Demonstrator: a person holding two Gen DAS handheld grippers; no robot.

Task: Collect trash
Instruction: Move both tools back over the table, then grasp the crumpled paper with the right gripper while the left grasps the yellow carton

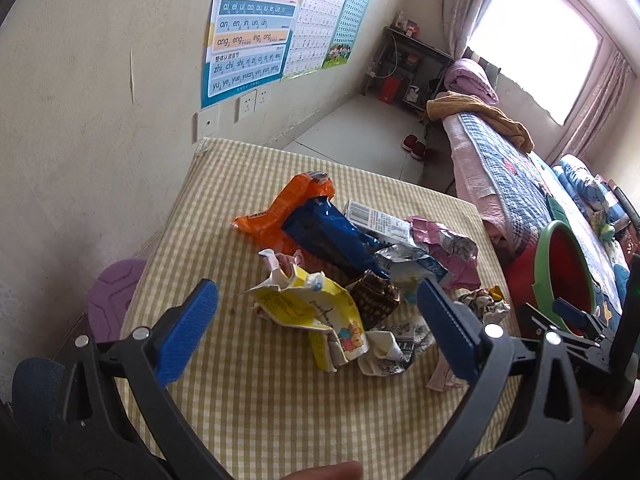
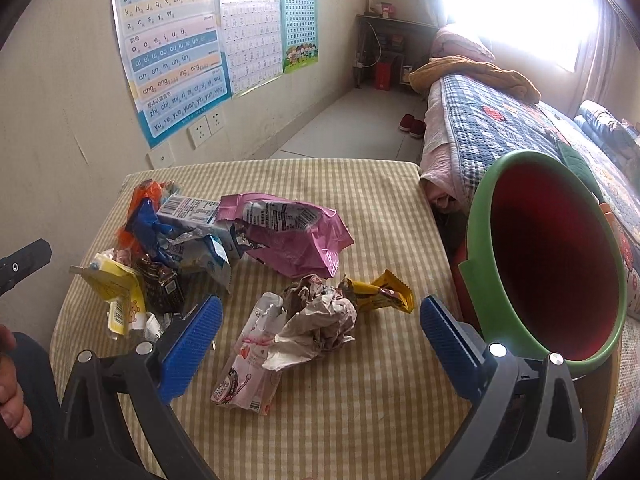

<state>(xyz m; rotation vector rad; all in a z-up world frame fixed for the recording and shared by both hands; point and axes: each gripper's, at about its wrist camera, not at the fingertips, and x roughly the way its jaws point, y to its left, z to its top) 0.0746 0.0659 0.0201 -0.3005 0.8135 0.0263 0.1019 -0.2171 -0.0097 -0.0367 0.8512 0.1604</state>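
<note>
Trash lies in a heap on the checked tabletop: an orange wrapper, a blue wrapper, a yellow-white carton, a brown packet, a pink bag, crumpled paper, a pink-white pouch and a yellow wrapper. My left gripper is open above the yellow carton. My right gripper is open above the crumpled paper. A red bin with a green rim stands at the table's right edge, beside my right gripper; it also shows in the left wrist view.
The table stands against a wall with posters and sockets. A bed with quilts lies to the right. A purple stool sits left of the table. Red slippers lie on the floor beyond.
</note>
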